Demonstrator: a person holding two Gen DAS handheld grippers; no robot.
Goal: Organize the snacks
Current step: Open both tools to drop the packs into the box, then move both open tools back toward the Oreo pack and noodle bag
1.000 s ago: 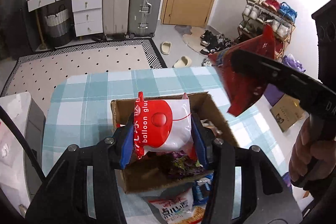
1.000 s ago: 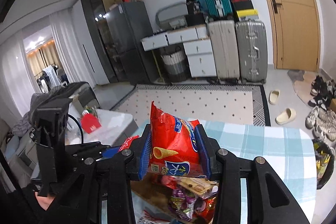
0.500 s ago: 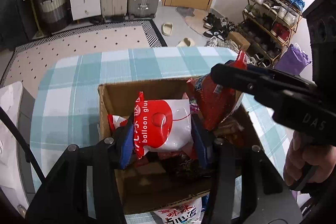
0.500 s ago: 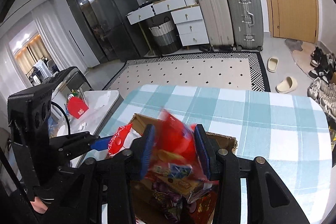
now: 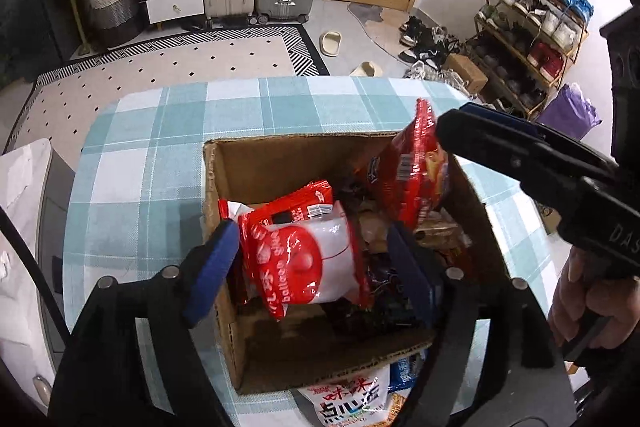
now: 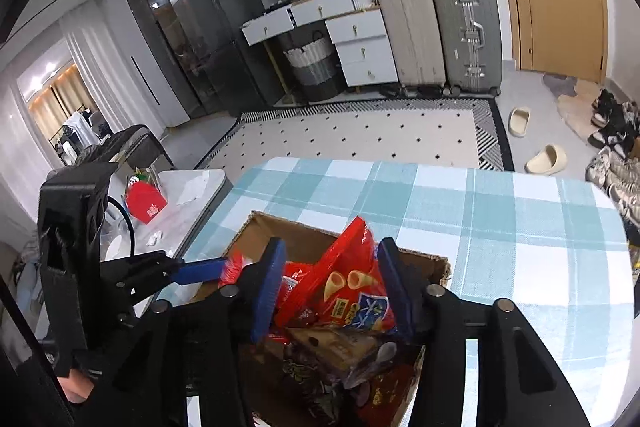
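Note:
An open cardboard box (image 5: 288,143) holding several snack packets stands on the blue checked table (image 5: 160,147). My left gripper (image 5: 312,271) hangs over the box's near left part, its jaws opening. A red and white balloon glue packet (image 5: 308,267) lies tilted between the pads, with a gap at the right pad. My right gripper (image 6: 332,291) is over the same box (image 6: 280,223), its jaws opening too. A red cone-snack bag (image 6: 344,291) leans loose between its pads, clear of the left one. That bag (image 5: 412,179) stands against the box's right wall.
A white and orange snack packet (image 5: 352,399) and a blue one (image 5: 404,375) lie on the table in front of the box. A white side table (image 6: 192,187) with a red carton (image 6: 146,205) stands to the left. A person's hand (image 5: 580,291) holds the right gripper's handle.
Both grippers came down from above the table into the box with their packets. Both pairs of jaws then spread, and the two packets now sit tilted and loose.

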